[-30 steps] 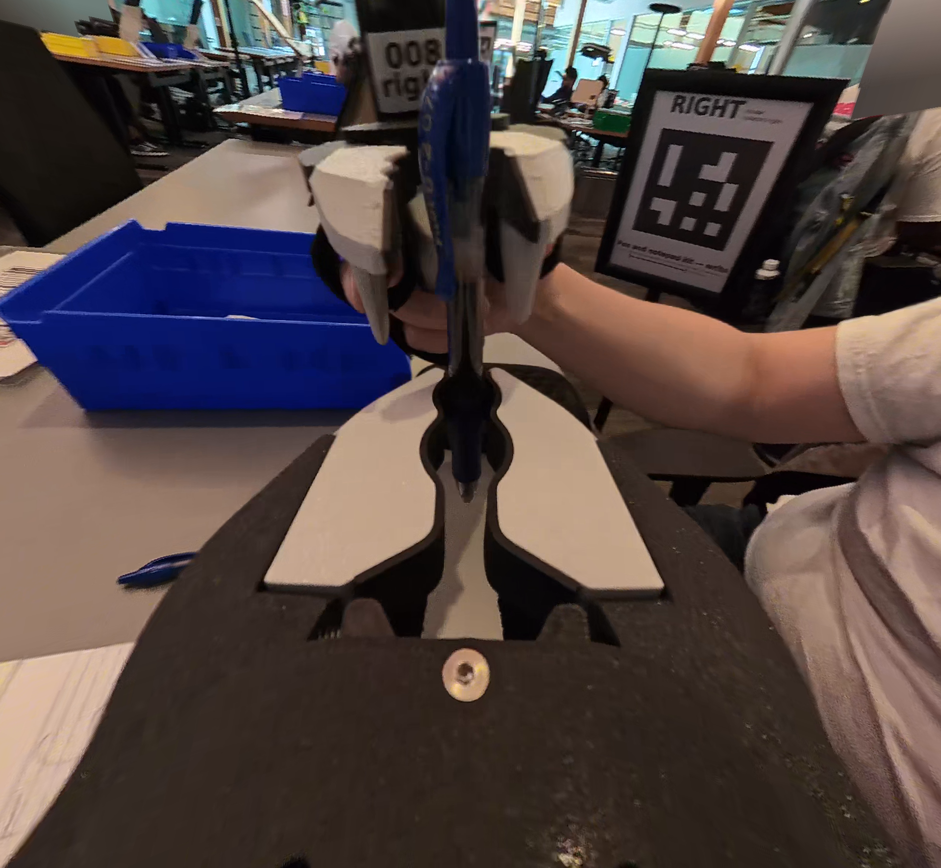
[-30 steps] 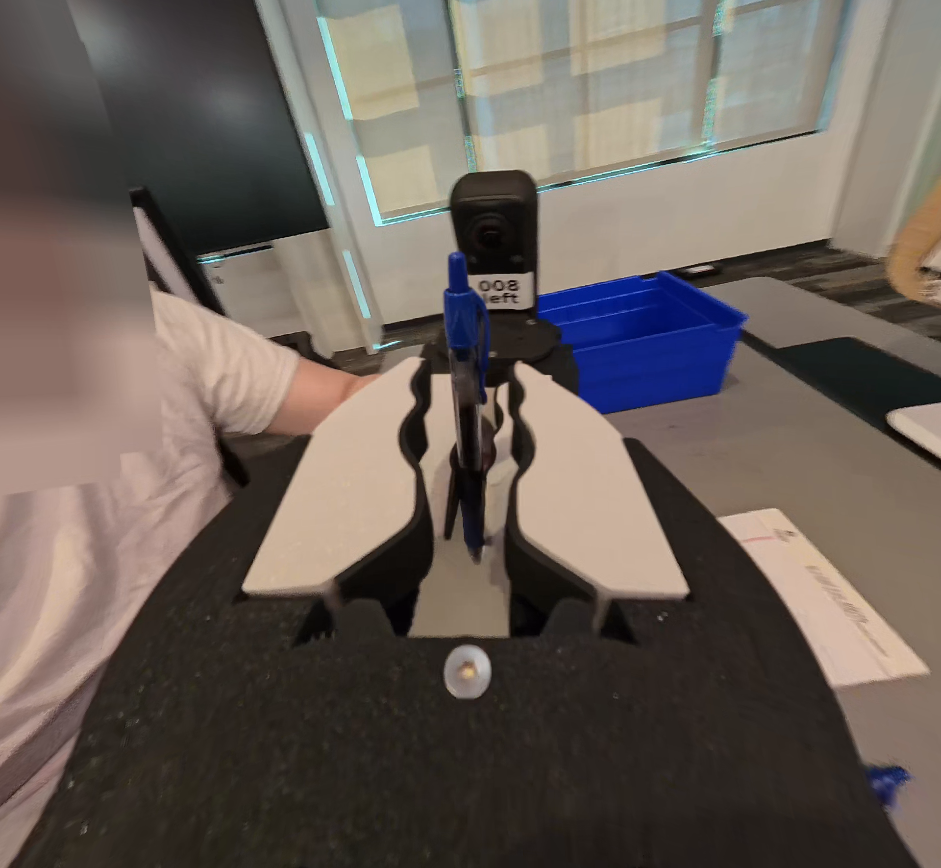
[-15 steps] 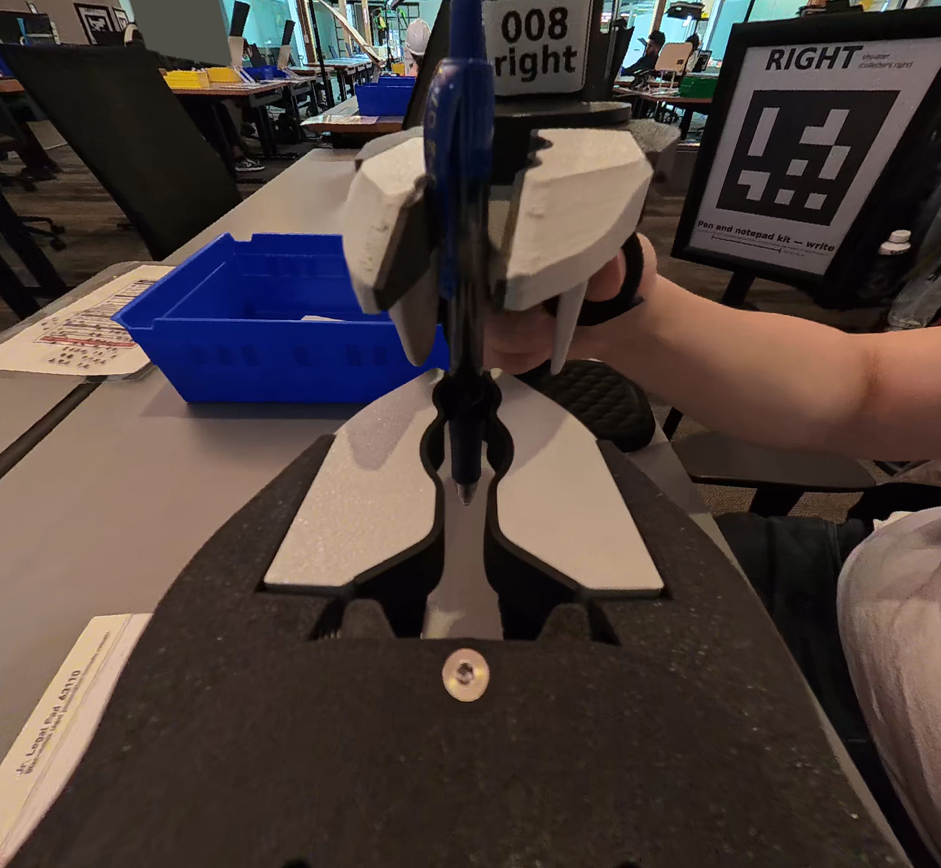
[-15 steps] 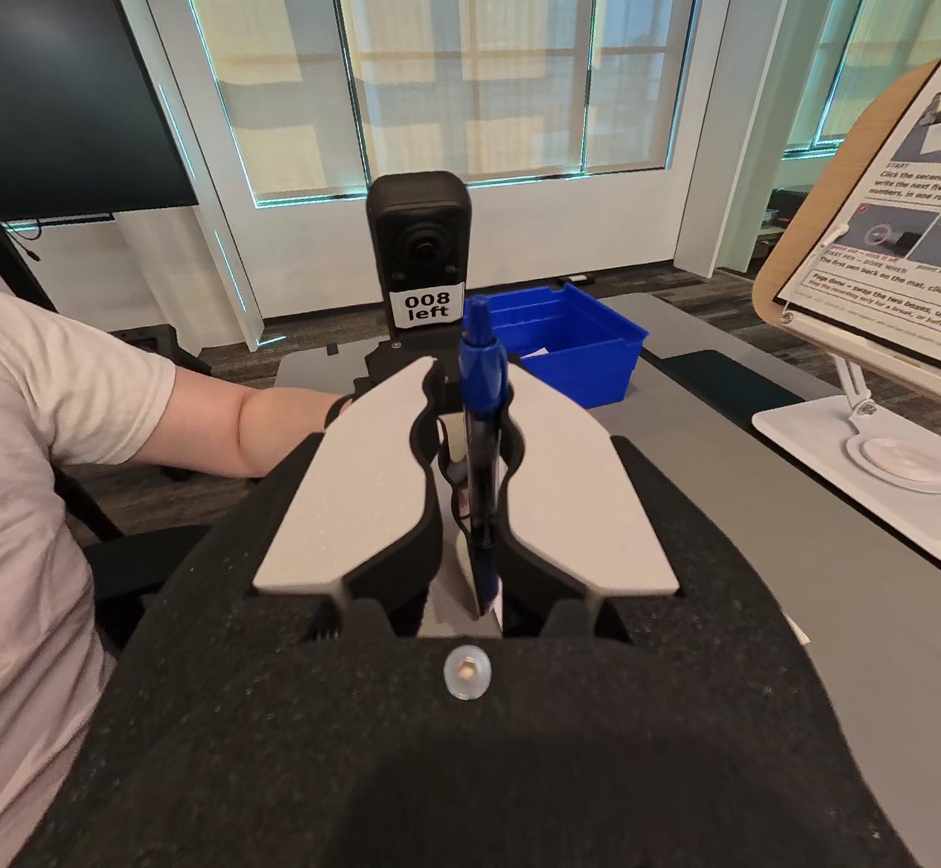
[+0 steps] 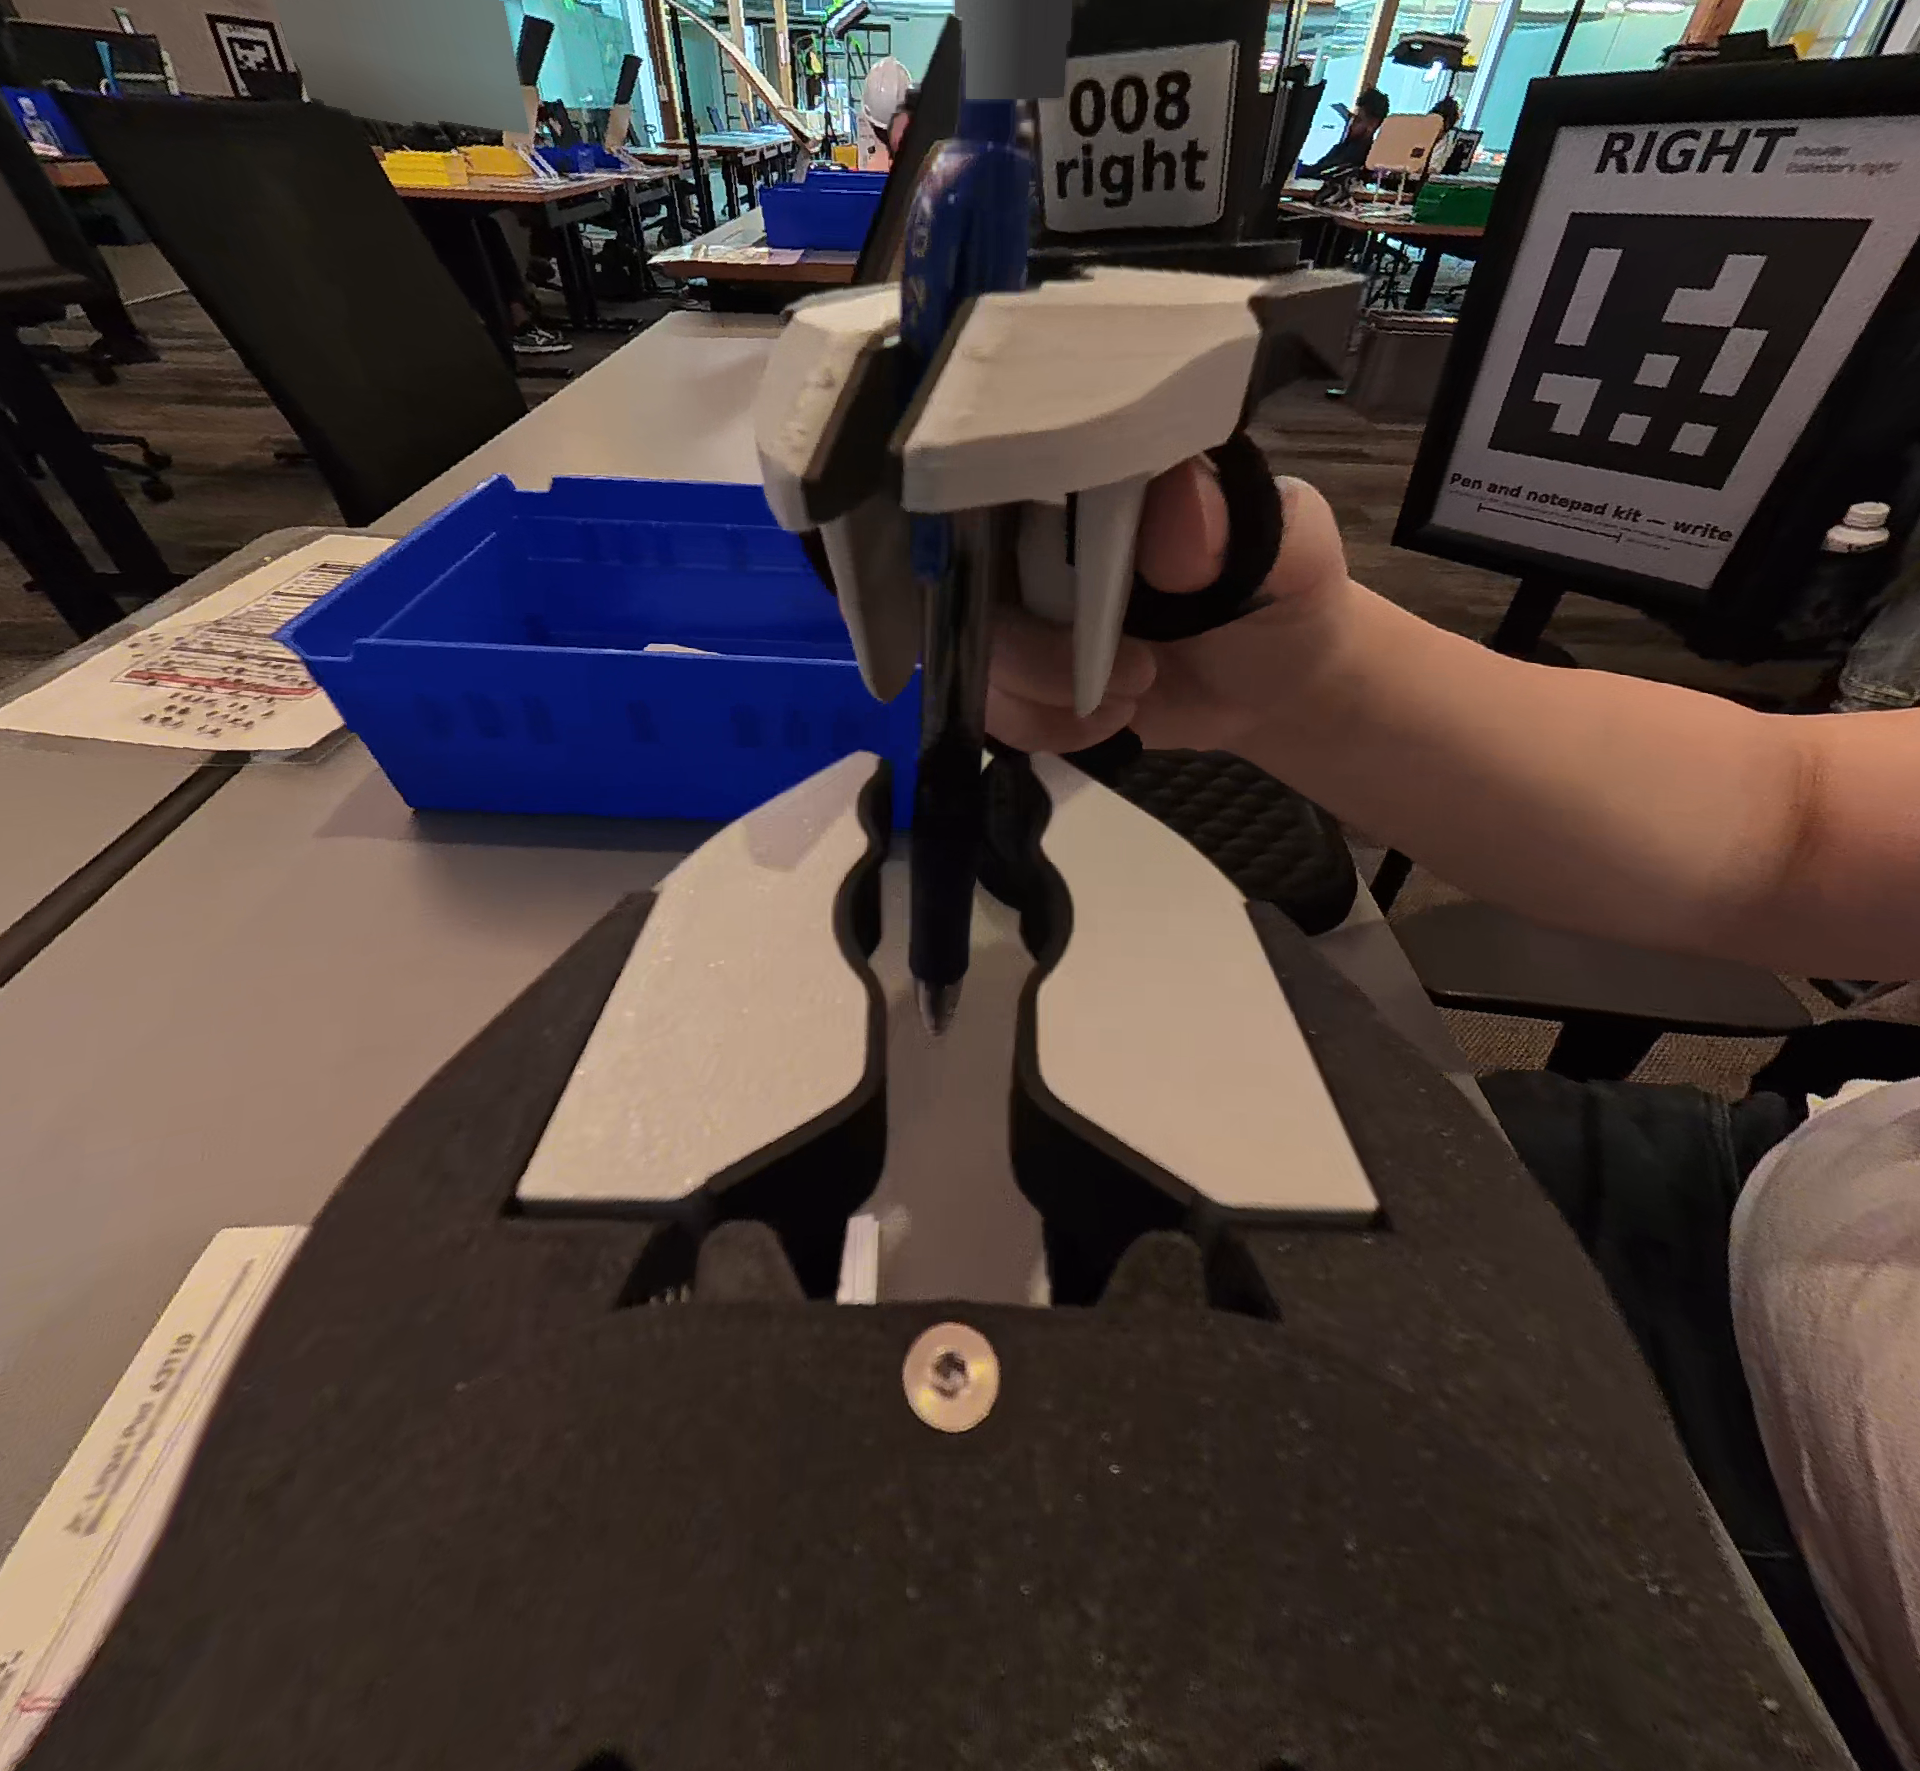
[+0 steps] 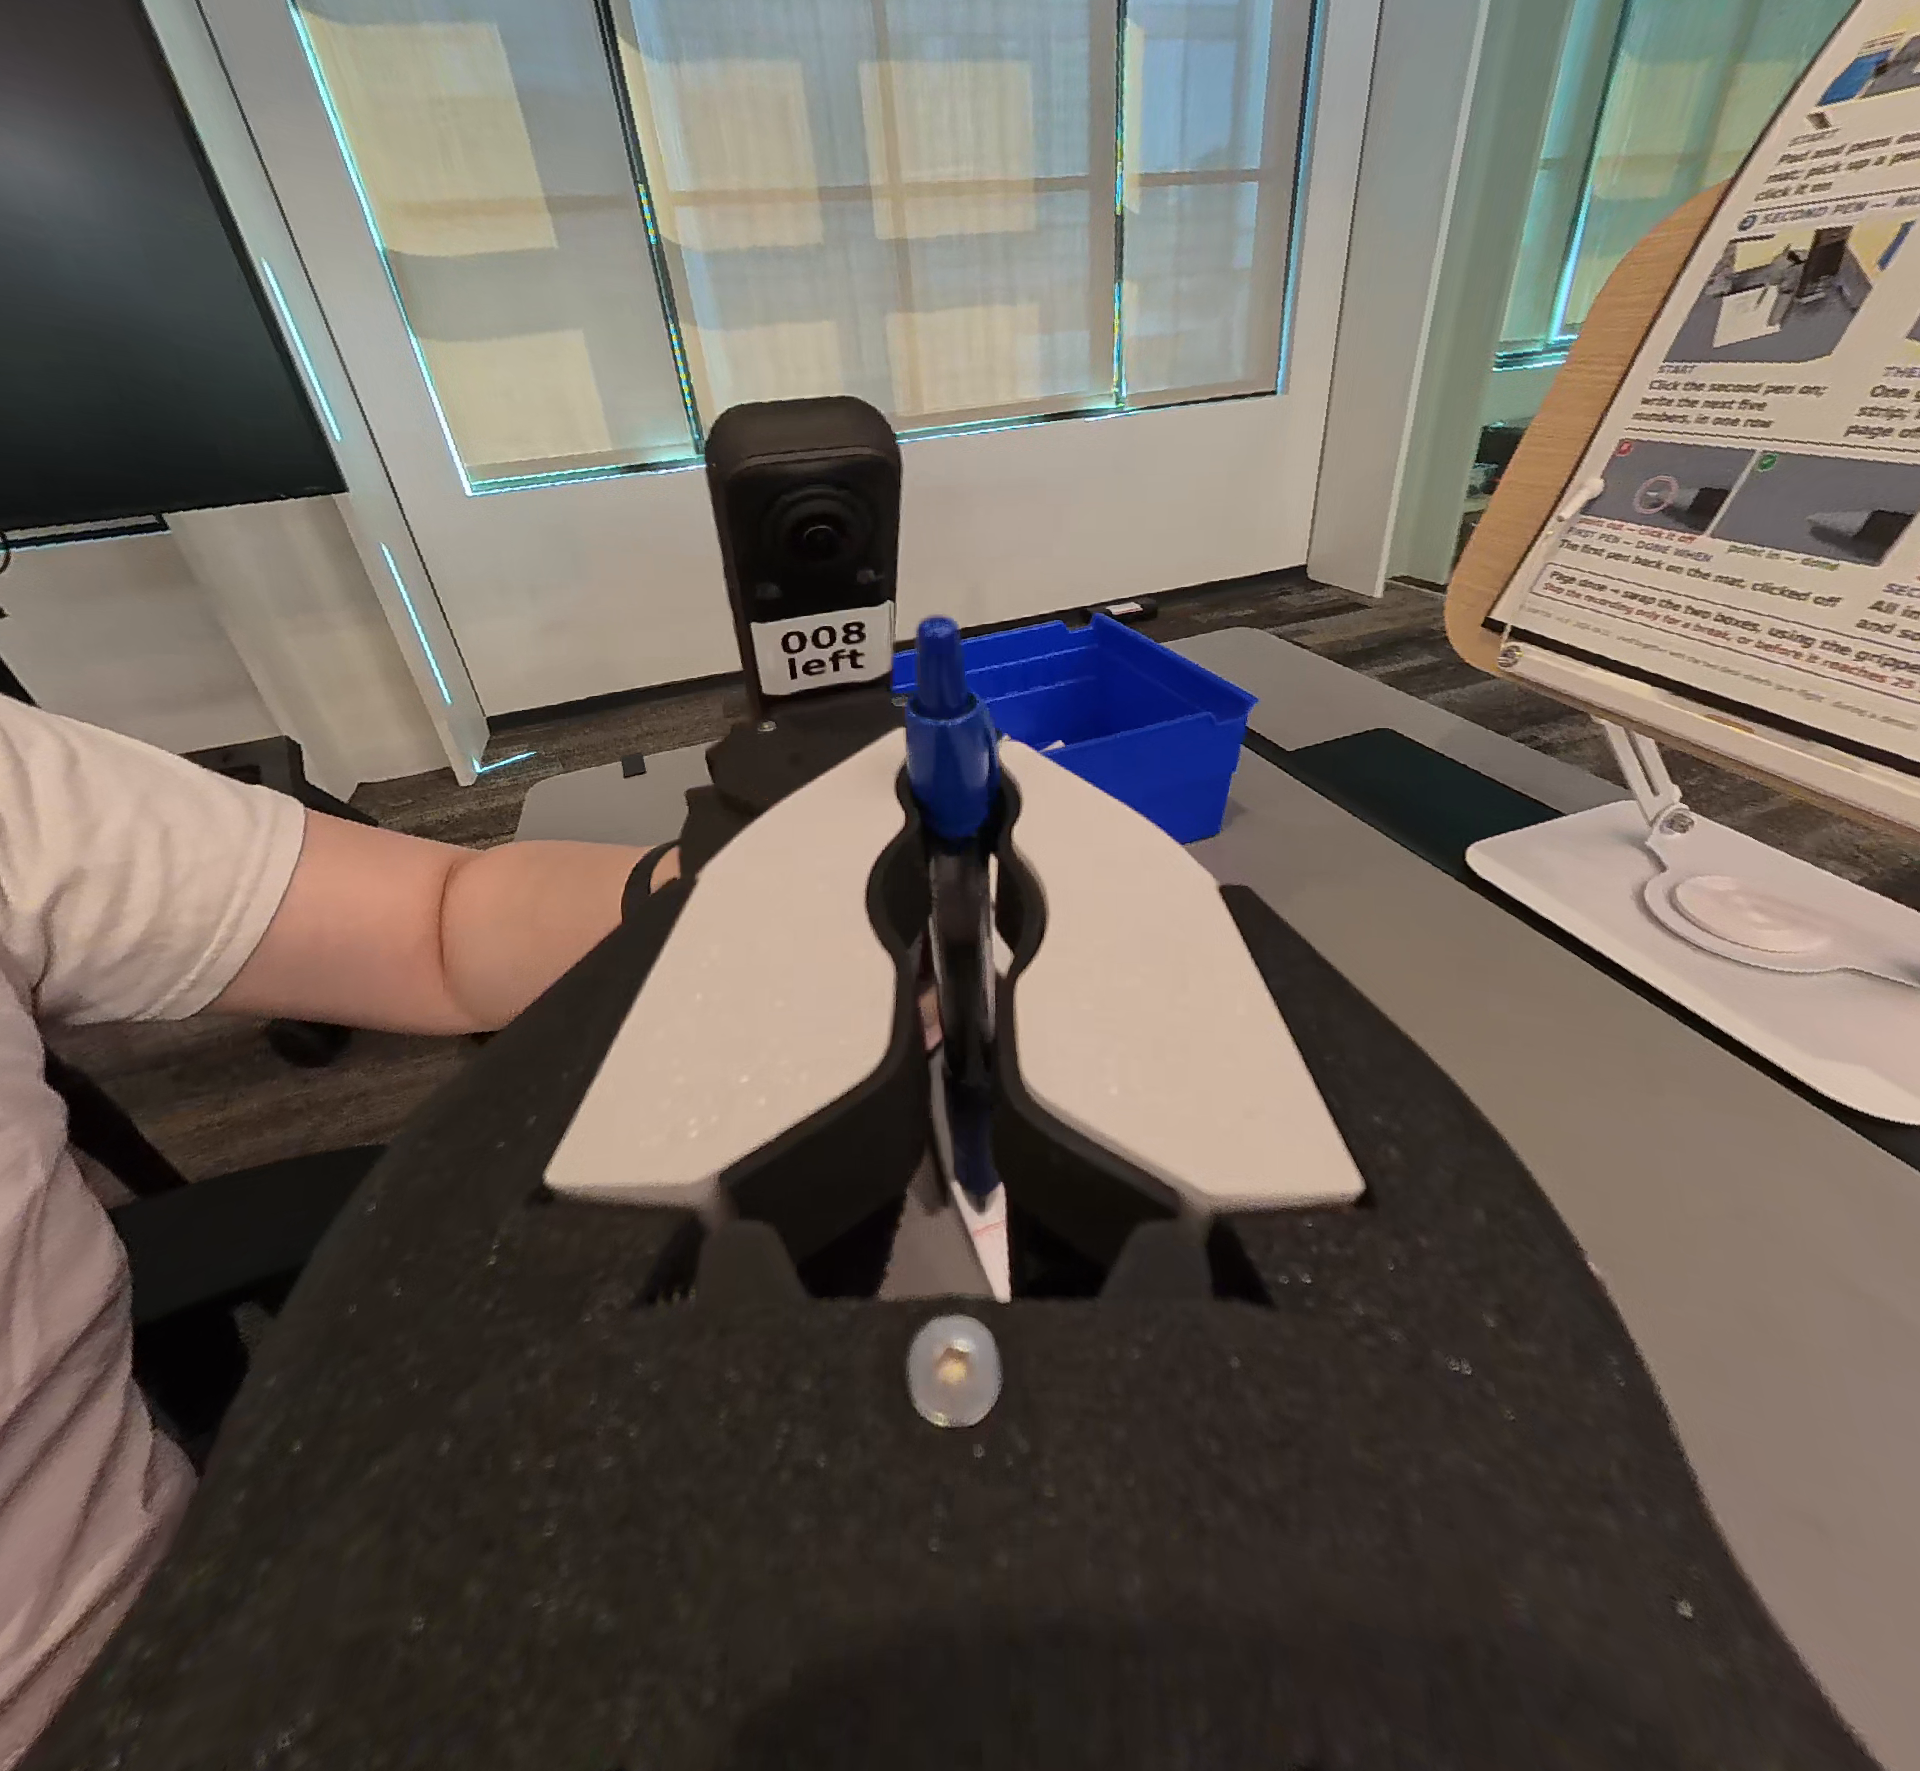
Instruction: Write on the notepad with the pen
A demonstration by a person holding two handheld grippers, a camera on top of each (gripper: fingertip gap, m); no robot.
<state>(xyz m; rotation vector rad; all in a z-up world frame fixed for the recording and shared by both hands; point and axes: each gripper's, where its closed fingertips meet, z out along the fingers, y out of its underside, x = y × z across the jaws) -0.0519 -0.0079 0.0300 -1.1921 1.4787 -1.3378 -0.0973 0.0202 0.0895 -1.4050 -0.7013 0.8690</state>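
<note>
1. While both grippers face each other above the counter [image 5: 260, 994], a blue bin [image 5: 582, 651] sits beyond the left gripper [image 5: 951, 900], jaws narrowly parted, gripping nothing.
2. Right gripper [image 6: 951, 900] jaws clamp the pen [image 6: 951, 786] upright, tip down.
3. Notepad [image 5: 135, 1430] edge lies left of the left jaws.

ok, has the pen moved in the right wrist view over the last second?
Yes. The pen has come down the frame, and its lower end is now nearer the screw.
</note>
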